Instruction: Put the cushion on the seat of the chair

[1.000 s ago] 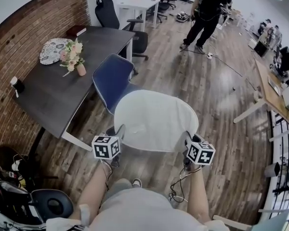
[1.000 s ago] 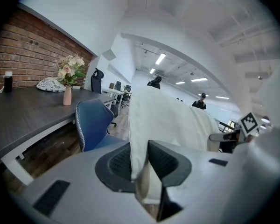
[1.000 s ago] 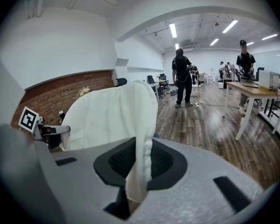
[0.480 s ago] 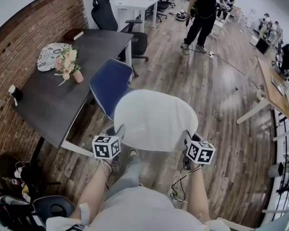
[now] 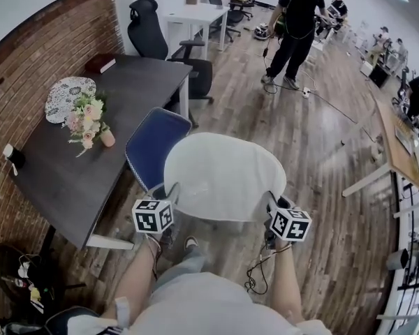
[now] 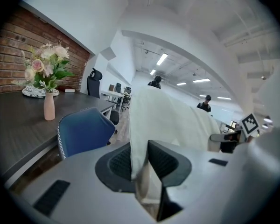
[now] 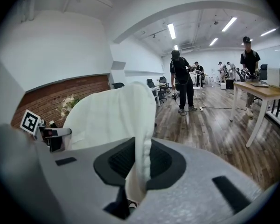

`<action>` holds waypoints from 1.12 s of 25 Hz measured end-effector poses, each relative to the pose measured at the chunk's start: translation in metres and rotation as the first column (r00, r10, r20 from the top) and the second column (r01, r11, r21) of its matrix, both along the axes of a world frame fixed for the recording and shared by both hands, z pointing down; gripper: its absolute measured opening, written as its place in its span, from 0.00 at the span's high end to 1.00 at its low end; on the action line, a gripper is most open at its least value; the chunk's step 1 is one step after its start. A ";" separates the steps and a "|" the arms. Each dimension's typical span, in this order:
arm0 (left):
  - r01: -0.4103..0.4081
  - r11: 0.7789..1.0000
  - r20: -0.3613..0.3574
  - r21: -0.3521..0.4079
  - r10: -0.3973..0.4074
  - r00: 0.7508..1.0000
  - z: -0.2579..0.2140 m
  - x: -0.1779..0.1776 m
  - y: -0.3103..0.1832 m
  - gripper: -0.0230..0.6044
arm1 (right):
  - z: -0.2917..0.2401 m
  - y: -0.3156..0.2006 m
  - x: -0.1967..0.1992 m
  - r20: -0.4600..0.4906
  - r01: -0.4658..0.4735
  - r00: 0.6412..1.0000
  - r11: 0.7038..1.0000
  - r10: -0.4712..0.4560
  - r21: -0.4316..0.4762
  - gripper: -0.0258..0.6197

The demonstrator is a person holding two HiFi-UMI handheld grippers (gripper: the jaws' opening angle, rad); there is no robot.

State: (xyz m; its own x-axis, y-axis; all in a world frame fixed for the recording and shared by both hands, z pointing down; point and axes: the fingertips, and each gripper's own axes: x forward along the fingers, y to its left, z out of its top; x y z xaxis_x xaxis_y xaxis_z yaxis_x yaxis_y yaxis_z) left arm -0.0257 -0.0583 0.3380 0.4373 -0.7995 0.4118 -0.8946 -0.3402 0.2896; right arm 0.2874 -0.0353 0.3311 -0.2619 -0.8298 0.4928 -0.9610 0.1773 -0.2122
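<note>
A flat white cushion [image 5: 225,176] hangs in the air between both hand-held grippers. My left gripper [image 5: 173,192] is shut on its near left edge, and the fabric [image 6: 144,139] runs up from between the pads. My right gripper [image 5: 272,201] is shut on the near right edge, where the cushion [image 7: 113,115] drapes to the left. The blue chair [image 5: 152,145] stands just beyond and left of the cushion, pushed against the dark desk; its back [image 6: 84,130] faces me and the cushion hides its seat.
A dark desk [image 5: 91,145] holds a pink vase of flowers [image 5: 84,123], a patterned plate [image 5: 64,96] and a book [image 5: 99,63]. A black office chair [image 5: 153,33] stands behind it. A person [image 5: 293,19] stands on the wood floor farther back. A wooden table [image 5: 398,145] is at right.
Both grippers have carried the cushion forward across the floor toward the blue chair, which now lies closer and partly under the cushion's left edge. The grips have not changed.
</note>
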 end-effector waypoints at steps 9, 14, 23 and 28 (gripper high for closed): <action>0.011 0.999 0.007 -0.034 -0.011 1.000 0.012 -0.027 -0.099 0.84 | 0.011 -0.101 -0.027 0.014 0.032 0.999 0.999 -0.031 -0.043 0.88; 0.038 0.997 -0.005 -0.064 -0.039 0.999 0.025 -0.044 -0.129 0.84 | 0.018 -0.136 -0.043 -0.009 0.044 0.999 0.997 -0.045 -0.060 0.88; 0.095 0.985 0.000 -0.146 -0.096 0.995 0.058 -0.051 -0.145 0.84 | 0.046 -0.159 -0.047 -0.027 0.065 0.997 0.990 -0.069 -0.128 0.88; 0.115 0.976 0.017 -0.183 -0.114 0.993 0.074 -0.046 -0.141 0.84 | 0.062 -0.158 -0.041 -0.015 0.097 0.995 0.981 -0.101 -0.169 0.88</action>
